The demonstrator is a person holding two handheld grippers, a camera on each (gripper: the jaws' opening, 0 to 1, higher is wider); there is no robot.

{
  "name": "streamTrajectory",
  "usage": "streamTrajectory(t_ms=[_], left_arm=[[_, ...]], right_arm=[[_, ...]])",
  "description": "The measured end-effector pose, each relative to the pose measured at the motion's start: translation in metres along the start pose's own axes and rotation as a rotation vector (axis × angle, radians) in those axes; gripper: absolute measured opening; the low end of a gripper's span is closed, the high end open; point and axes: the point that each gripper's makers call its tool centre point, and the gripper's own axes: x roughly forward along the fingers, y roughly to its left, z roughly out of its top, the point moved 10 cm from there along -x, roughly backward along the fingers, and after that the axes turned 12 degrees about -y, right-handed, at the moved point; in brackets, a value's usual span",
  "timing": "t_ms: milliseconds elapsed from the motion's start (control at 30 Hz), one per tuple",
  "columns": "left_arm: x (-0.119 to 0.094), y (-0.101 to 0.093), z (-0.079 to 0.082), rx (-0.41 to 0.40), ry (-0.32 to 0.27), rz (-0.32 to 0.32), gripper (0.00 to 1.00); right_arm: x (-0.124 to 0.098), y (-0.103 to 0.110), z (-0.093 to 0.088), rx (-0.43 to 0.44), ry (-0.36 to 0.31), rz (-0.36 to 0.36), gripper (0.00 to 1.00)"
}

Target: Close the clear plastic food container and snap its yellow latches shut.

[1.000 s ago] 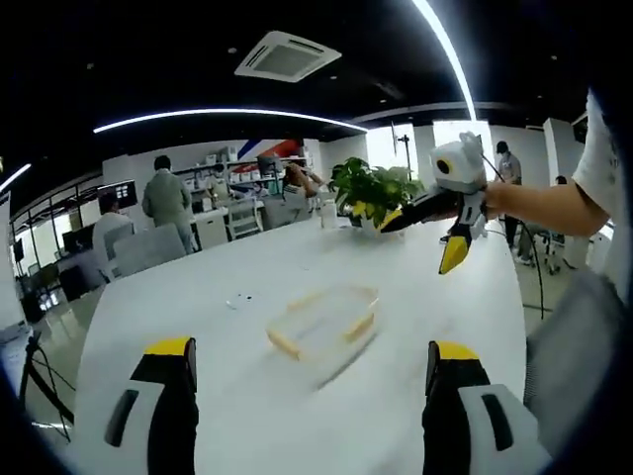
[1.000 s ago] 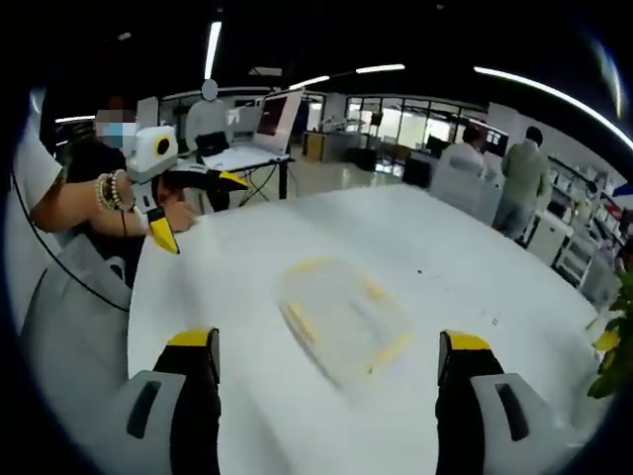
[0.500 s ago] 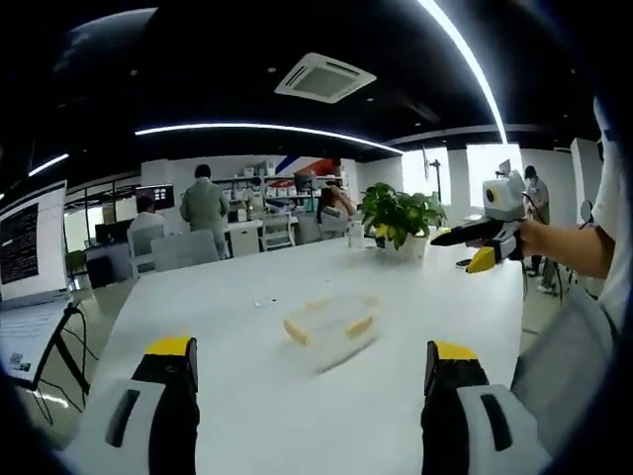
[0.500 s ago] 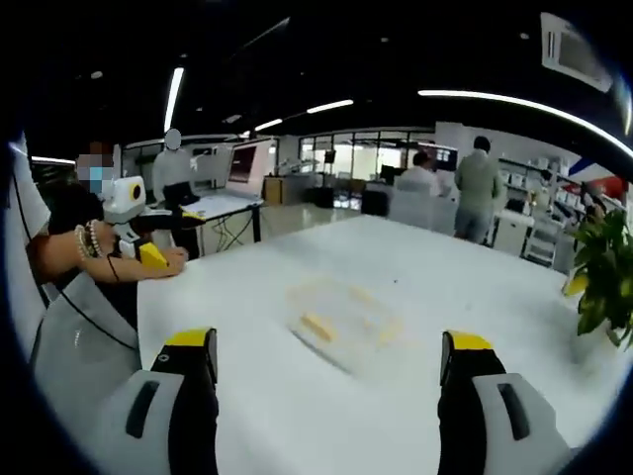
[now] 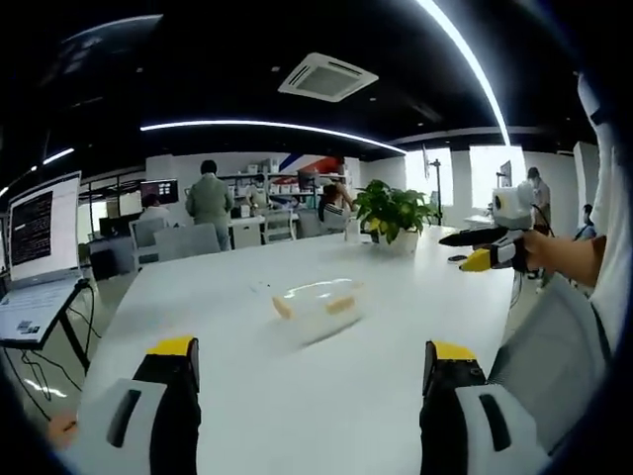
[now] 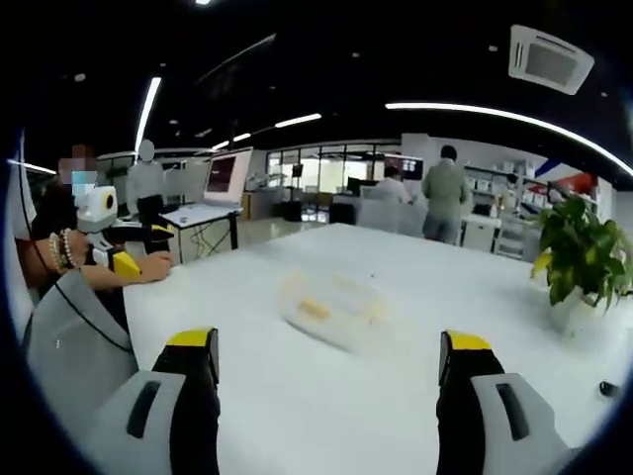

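On the table (image 5: 396,327), container (image 5: 315,302) lies crosswise (both grippers' jaws wide, empty).

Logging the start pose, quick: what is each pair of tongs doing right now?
Left tongs: open, holding nothing, short of the clear container.
Right tongs: open, holding nothing, also short of it.

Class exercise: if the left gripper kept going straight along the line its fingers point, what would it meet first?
Probably the clear plastic food container on the white table: it lies ahead, roughly centred between the left gripper fingers, nothing standing between. Depth is unclear; a line angled lower would meet the tabletop first.
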Motion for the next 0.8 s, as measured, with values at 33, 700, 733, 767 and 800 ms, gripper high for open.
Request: streamTrajectory(t_ms=[33,700,733,767,800], left_arm=[[-0.002,0.000,0.002,0.012,-0.003,0.001,0.91],[-0.004,0.000,-0.001,-0.008,-0.026,0.004,0.90],[-0.004,0.000,-0.002,-0.012,-0.025,0.001,0.90],[-0.004,0.000,-0.002,-0.018,-0.020,-0.003,0.90],[-0.003,-0.001,-0.002,-0.018,-0.019,-0.006,0.90]], right_arm=[[-0.001,0.003,-0.003,0.009,0.005,0.004,0.90],[-0.005,0.013,-0.009,0.000,0.039,-0.004,0.90],[-0.006,0.013,-0.010,0.002,0.043,-0.004,0.90],[-0.005,0.013,-0.009,0.001,0.042,-0.006,0.91],[-0.005,0.013,-0.009,-0.002,0.041,-0.007,0.91]])
